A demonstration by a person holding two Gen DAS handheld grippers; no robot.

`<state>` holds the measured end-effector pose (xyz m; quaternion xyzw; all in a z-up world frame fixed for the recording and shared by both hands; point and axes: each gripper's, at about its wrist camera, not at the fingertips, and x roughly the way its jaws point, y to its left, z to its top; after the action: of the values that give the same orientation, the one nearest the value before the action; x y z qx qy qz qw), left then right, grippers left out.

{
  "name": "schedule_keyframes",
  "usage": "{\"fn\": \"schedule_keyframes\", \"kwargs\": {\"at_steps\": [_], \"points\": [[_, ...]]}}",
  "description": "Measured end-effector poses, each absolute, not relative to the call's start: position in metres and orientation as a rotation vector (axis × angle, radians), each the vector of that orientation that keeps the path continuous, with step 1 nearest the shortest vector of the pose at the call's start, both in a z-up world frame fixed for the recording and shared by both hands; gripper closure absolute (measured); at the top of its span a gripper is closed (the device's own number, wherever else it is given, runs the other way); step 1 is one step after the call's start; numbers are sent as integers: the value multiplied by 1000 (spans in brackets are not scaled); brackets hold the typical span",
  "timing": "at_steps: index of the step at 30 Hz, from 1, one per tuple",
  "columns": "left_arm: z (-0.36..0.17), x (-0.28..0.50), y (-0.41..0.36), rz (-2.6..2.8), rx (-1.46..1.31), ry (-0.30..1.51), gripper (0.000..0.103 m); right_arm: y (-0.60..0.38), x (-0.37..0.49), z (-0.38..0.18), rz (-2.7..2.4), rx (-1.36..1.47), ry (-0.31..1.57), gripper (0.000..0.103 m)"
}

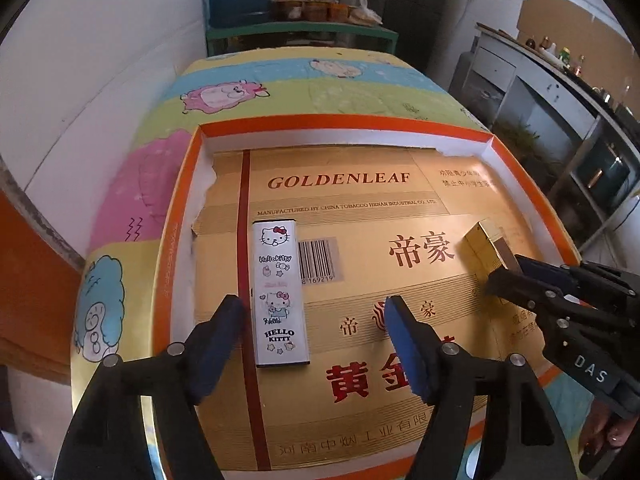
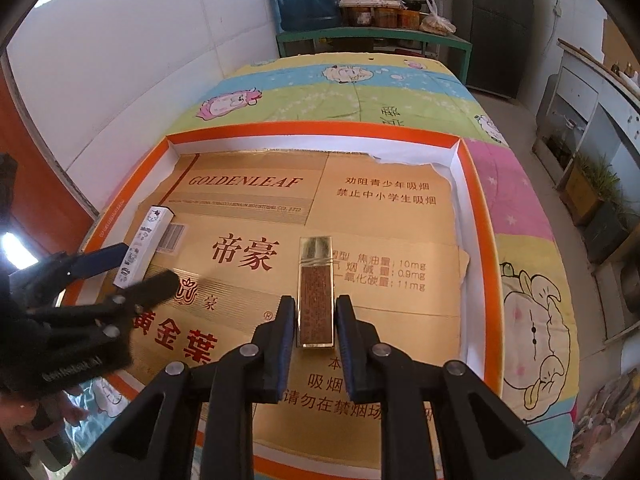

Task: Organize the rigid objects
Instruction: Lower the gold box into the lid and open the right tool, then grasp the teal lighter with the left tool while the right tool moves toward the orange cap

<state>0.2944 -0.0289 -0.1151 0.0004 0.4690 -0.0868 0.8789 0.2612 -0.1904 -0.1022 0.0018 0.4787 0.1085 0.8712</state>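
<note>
Hello Kitty box [image 1: 281,295] flat between wide left gripper [image 1: 316,316]; gold box [image 2: 315,292] between narrow, non-touching right gripper [image 2: 316,322].

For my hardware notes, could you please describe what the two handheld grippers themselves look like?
Both are the same build: the left gripper and the right gripper have matte black plastic linkage arms joined by round silver pivot pins, ending in flat fingers faced with dark blue pads. The right one carries white "DAS" lettering on its body. No cables are visible.
</note>
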Motion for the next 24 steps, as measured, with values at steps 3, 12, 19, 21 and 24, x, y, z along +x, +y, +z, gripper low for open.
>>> {"fn": "schedule_keyframes", "kwargs": {"at_steps": [3,12,19,21,24], "points": [[-112,291,-25,-172,-39,967,28,-191,255,-97,219,-6,981,78],[-87,260,-17,-121,-39,896,28,-193,227,-74,207,-2,926,47],[-62,225,-16,-122,-15,847,28,-198,204,-59,191,65,914,46],[-57,216,-17,-120,-5,838,28,-200,197,-55,194,82,910,46],[-50,202,-18,-112,8,826,28,-199,185,-50,197,92,897,46]]}}
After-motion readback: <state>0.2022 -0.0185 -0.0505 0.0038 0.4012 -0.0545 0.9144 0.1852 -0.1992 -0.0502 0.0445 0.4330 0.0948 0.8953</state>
